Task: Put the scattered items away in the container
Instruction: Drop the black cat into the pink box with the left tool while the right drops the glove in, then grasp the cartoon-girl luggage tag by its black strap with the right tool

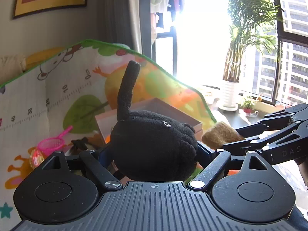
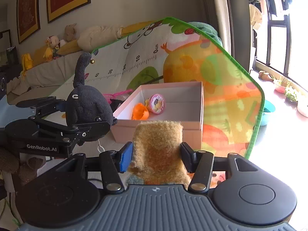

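Above the cartoon play mat, the left gripper clamps a black plush toy and the right gripper grips a tan fuzzy plush, both apparently lifted for dropping into the open pink cardboard box, which holds an orange toy and a pink round toy.

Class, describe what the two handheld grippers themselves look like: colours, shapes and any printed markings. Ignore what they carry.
Both are black linkage grippers with round pivot discs, silver bolts and a ribbed grey-blue body. The right gripper has a blue pad on one finger; its side reads "DAS" before being cut off in the left wrist view. The left gripper bears white "GenRobot.AI" lettering, seen from the right wrist view. No cables are visible.
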The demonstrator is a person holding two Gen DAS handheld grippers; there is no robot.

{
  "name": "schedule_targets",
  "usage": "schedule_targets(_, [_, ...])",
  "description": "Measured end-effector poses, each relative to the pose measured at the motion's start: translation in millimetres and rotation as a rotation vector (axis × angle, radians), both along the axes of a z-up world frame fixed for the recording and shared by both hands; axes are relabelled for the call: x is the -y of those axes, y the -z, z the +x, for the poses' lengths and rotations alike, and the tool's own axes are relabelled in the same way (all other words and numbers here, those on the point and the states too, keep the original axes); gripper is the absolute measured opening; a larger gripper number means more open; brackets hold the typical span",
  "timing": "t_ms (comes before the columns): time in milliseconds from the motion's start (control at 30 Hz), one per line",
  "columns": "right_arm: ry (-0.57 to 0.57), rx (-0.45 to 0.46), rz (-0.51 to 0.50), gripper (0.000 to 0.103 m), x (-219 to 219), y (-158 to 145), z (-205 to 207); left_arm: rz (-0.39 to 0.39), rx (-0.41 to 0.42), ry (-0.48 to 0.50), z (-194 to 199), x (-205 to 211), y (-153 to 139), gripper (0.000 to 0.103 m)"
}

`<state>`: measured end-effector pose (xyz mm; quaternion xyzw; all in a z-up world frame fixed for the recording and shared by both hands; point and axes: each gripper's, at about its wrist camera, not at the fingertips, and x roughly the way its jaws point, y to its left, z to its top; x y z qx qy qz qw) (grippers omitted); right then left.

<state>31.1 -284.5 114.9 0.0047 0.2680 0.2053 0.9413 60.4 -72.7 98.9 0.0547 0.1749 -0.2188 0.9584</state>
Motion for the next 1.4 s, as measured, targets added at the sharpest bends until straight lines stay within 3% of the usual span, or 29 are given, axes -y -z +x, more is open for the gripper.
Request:
schedule_targets(200, [0.046,0.089,0.031,0.053,2,-69,85,-0.132,0.041,0.069,68,6,-46,0.091])
schedule_targets(300, [0.071,0.087,0.022,0.054,-4,-73,120,-0.132,0.027,0.090,94,13,-37,0.098])
schedule_targets(333, [0.076,0.072,0.023,0.060,-6,-69,131,-0.114,0.006,0.078,101,15,-28,0.097])
schedule_targets(367, [0.080,0.051,0.025,0.073,-7,-63,142,-0.092,-0.017,0.047,106,15,-19,0.097])
schedule_targets(400, [0.087,0.036,0.029,0.077,-8,-56,150,-0.078,-0.044,0.014,107,11,-8,0.097])
schedule_targets(533, [0.109,-0.011,0.052,0.084,-4,-33,161,-0.061,-0.091,-0.033,82,-22,24,0.103])
schedule_targets(633, [0.133,-0.019,0.064,0.091,-5,-24,162,-0.022,-0.114,-0.121,59,-53,45,0.103])
schedule_targets(767, [0.131,-0.026,0.039,0.094,-24,-21,160,0.009,-0.163,-0.259,41,-94,66,0.103])
schedule_targets(933, [0.050,0.003,-0.029,0.099,-74,-24,146,-0.072,-0.183,-0.331,29,-127,78,0.103])
schedule_targets(1033, [-0.038,0.041,-0.129,0.099,-119,-18,132,-0.082,-0.170,-0.354,19,-132,85,0.103])
schedule_targets(1100, [-0.115,0.074,-0.235,0.090,-152,-9,121,-0.081,-0.165,-0.347,14,-131,86,0.103])
schedule_targets(1167, [-0.200,0.087,-0.344,0.064,-186,4,113,-0.090,-0.141,-0.341,10,-131,85,0.103])
schedule_targets(1233, [-0.261,0.057,-0.408,0.055,-215,20,113,-0.107,-0.142,-0.338,10,-133,86,0.103])
schedule_targets(1400, [-0.247,0.040,-0.528,0.050,-264,52,132,-0.215,-0.185,-0.335,16,-149,90,0.103])
